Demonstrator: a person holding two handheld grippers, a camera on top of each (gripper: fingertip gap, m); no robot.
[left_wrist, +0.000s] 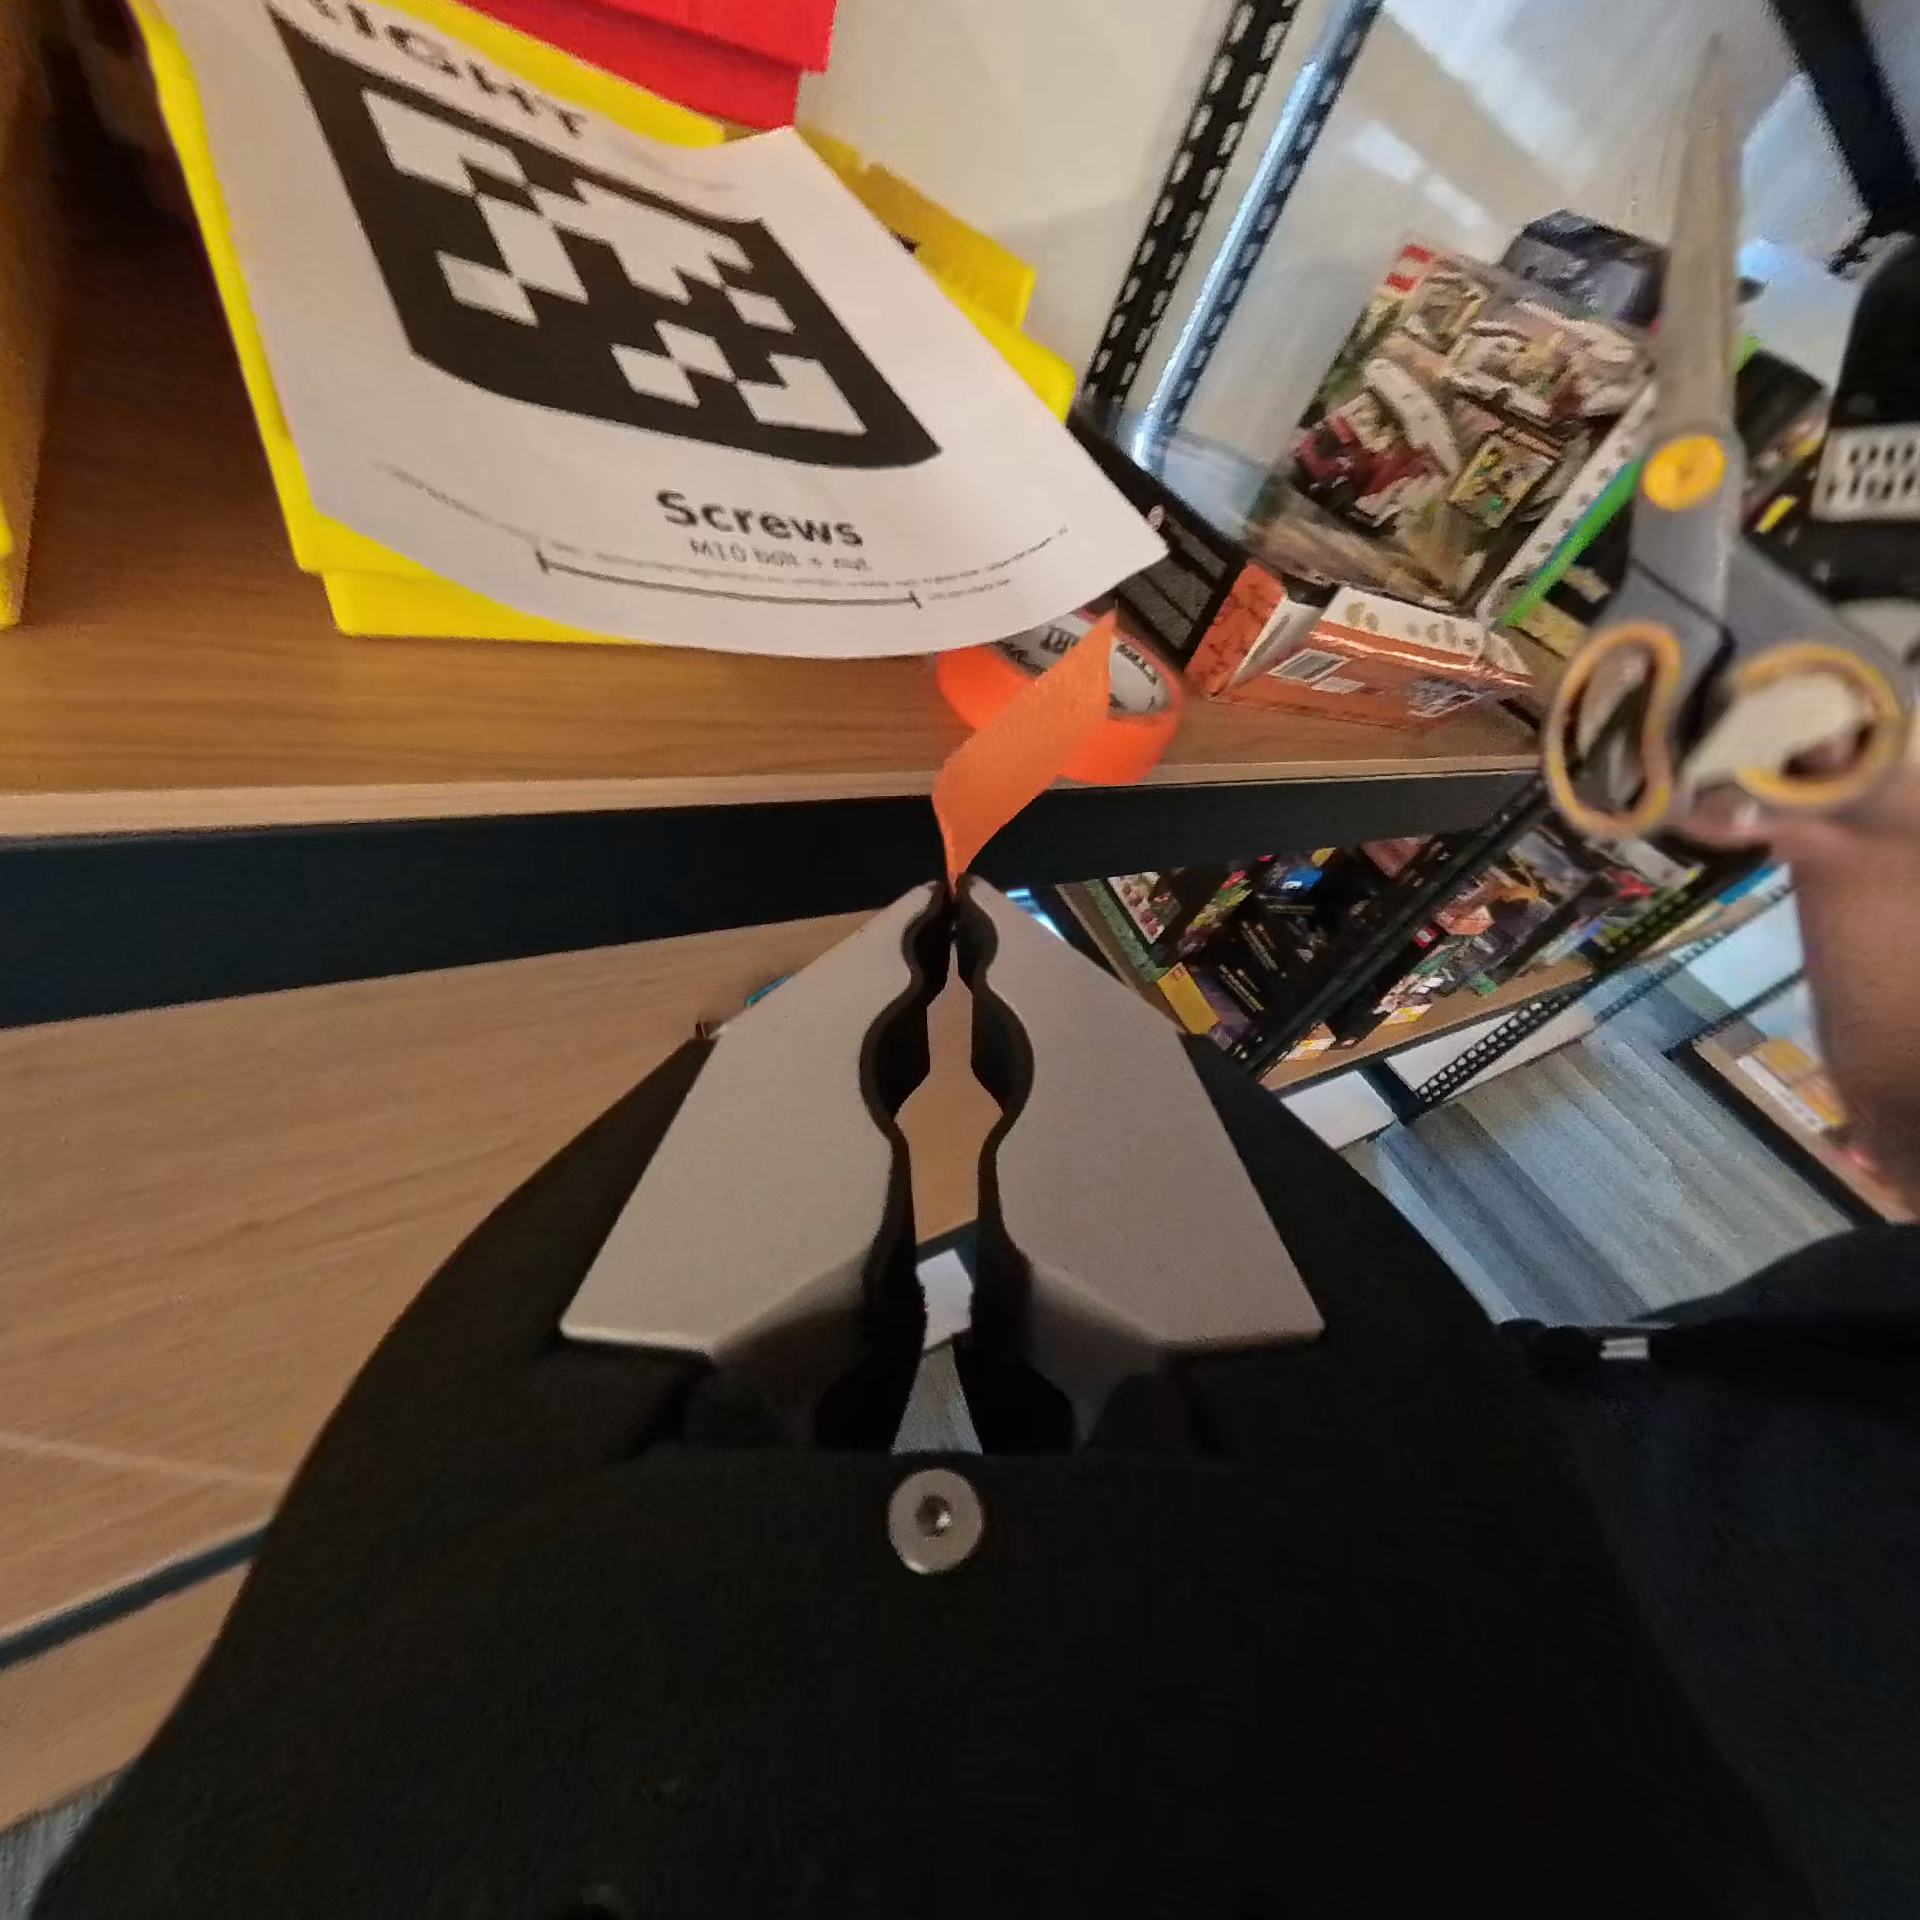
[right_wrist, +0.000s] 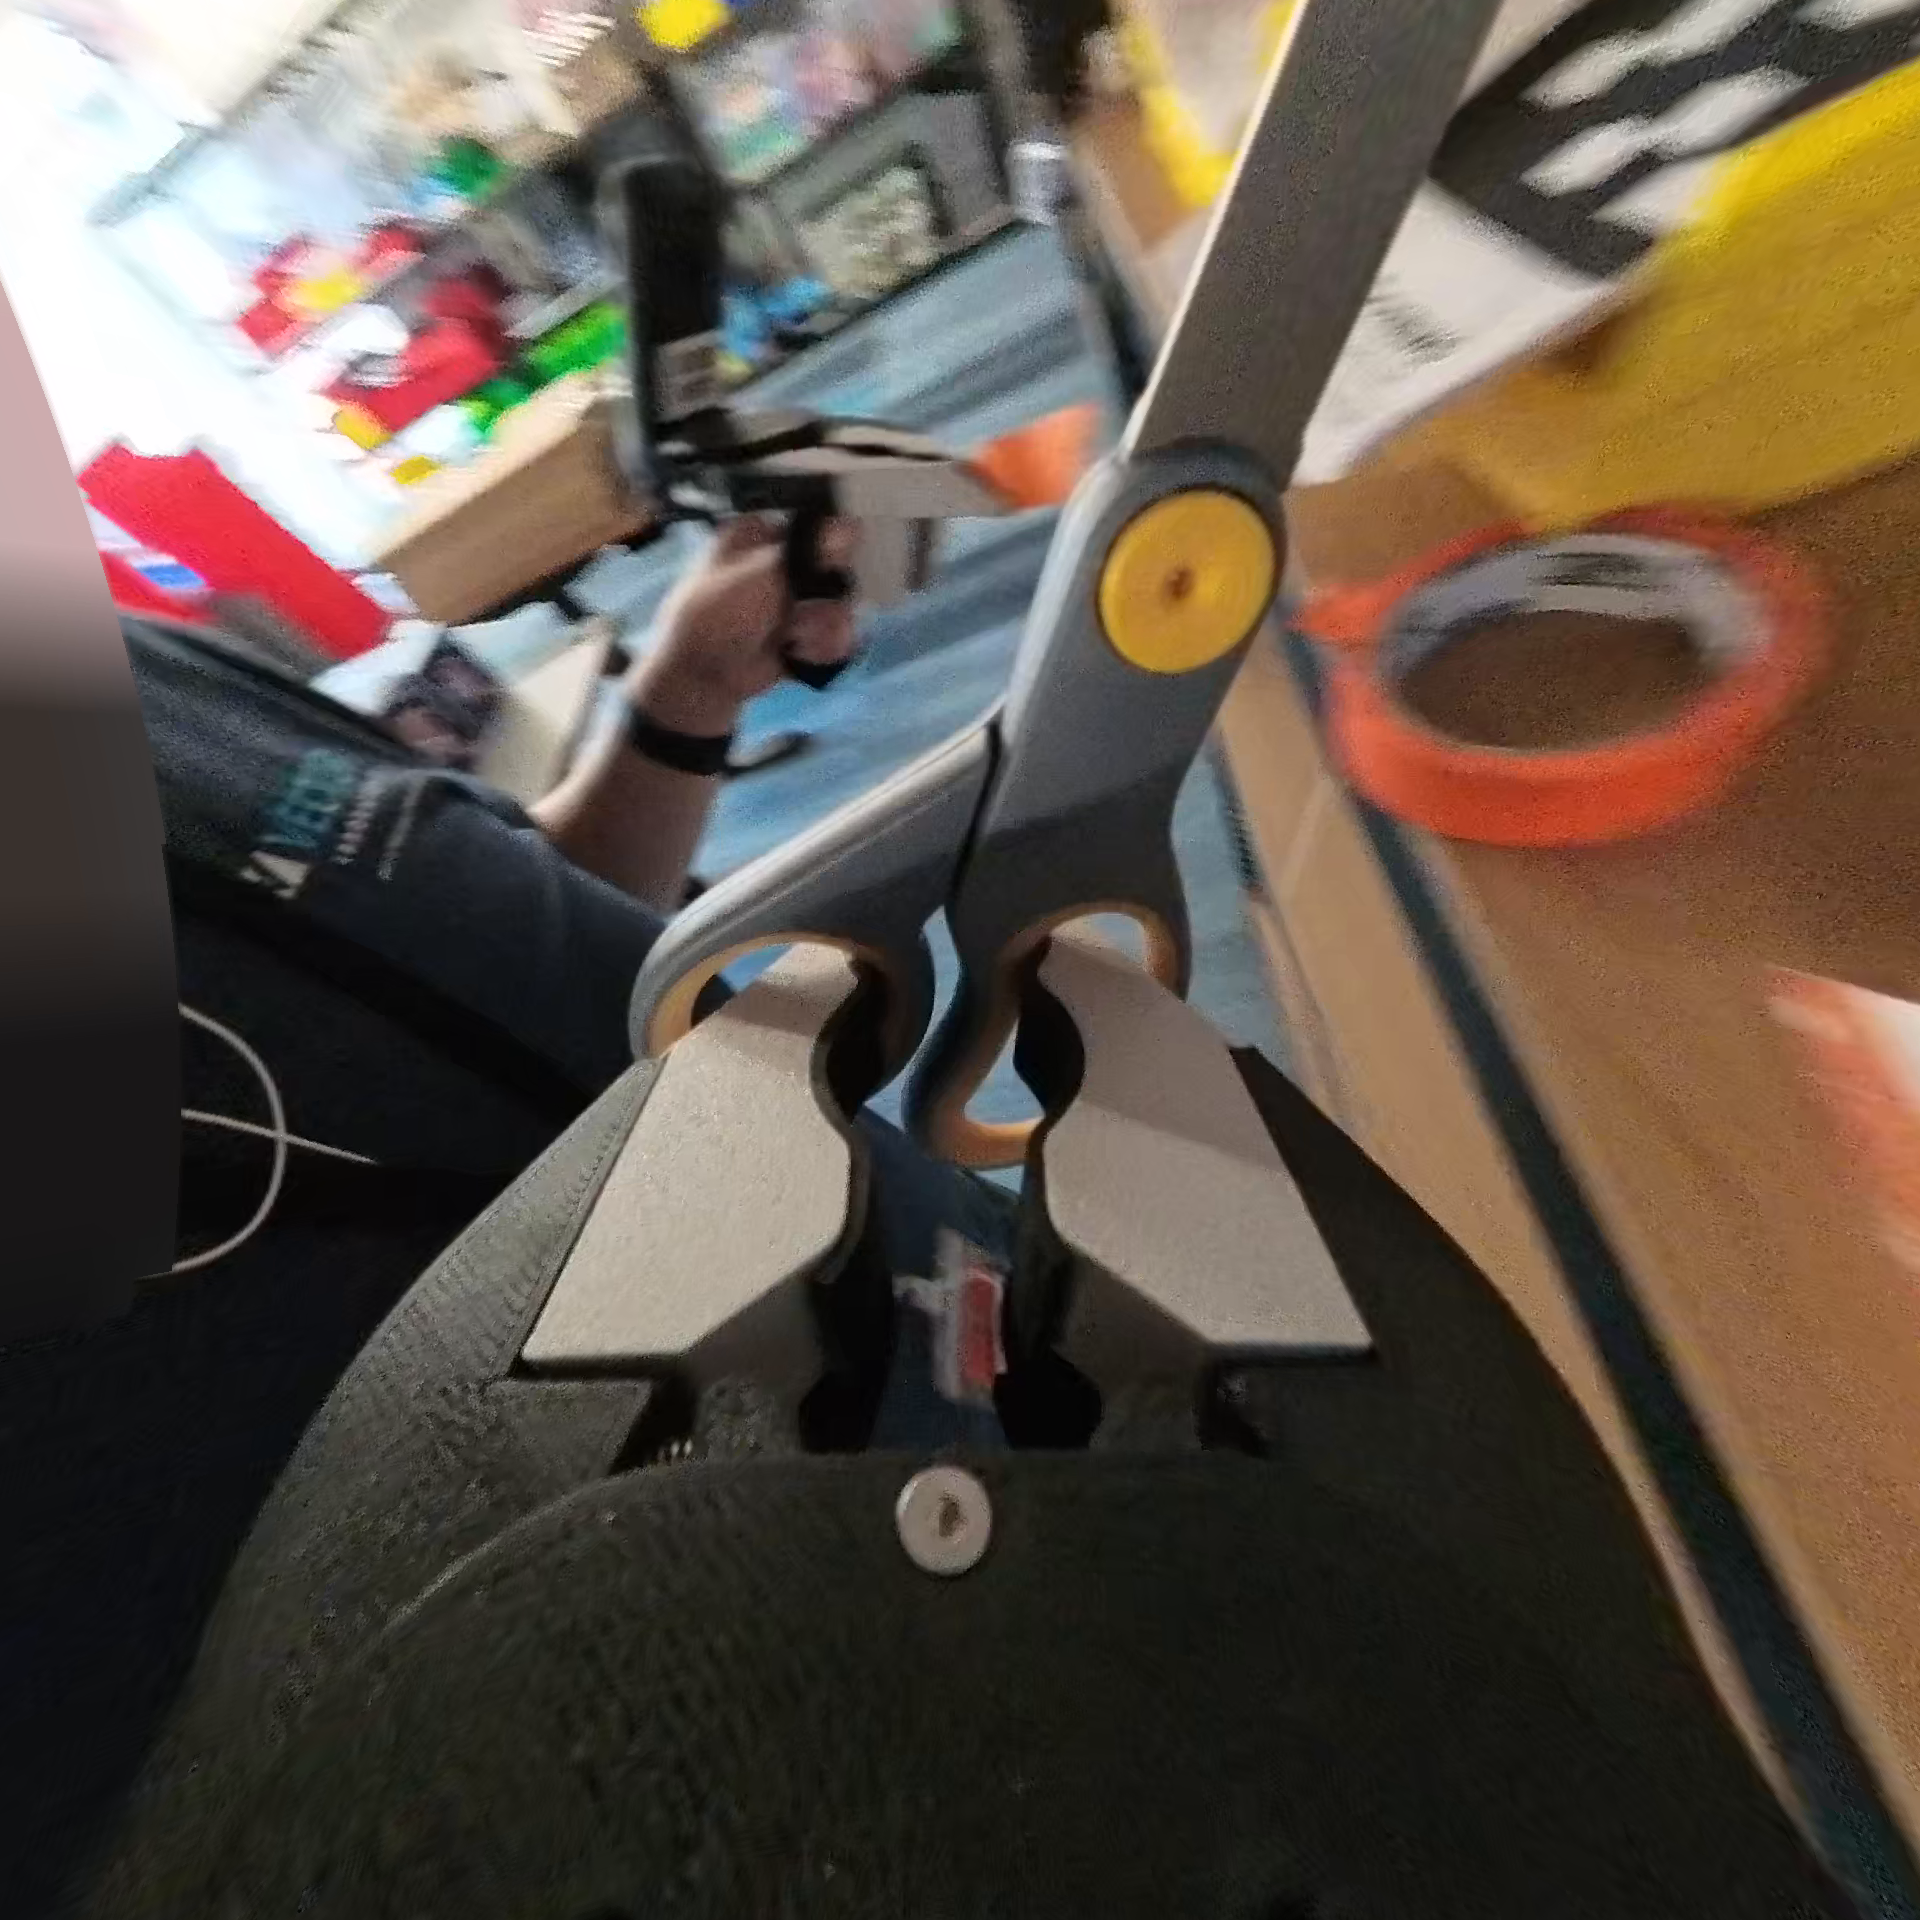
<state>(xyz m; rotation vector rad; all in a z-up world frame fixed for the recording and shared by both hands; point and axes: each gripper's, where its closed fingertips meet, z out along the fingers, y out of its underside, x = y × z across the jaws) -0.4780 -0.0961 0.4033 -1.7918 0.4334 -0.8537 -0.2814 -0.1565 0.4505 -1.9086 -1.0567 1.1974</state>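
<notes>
Pinching the free end of the orange tape strip (left_wrist: 1023, 758), my left gripper (left_wrist: 954, 899) has its tips closed together on the very edge of it, and the strip rises twisted from my tips to the orange tape roll (left_wrist: 1081, 707), which lies flat near the front edge of the wooden shelf (left_wrist: 416, 717). Just behind the roll a white printed sheet (left_wrist: 644, 343) droops over a yellow bin (left_wrist: 416, 608), and the scissors (left_wrist: 1704, 582) hang off to the right, well apart from the strip. I judge my bite to be thin, so I want a steady pull that draws the strip straight and untwisted, without tugging hard enough to slip it out or drag the roll off the edge. From the right wrist, my right gripper (right_wrist: 940, 1003) has its fingers threaded through the two handle loops of the scissors (right_wrist: 1091, 810); they sit narrowly parted, and the blades (right_wrist: 1257, 208) lie closed together, pointing up past the yellow pivot (right_wrist: 1188, 582). The tape roll (right_wrist: 1558, 675) sits to the right of the blades on the shelf (right_wrist: 1662, 1039), and farther left my left gripper (right_wrist: 935, 478) shows with a bit of orange at its tip. This view is blurred, so I should settle the scissors, spread the loops and meet the strip squarely, clear of my left tips.
</notes>
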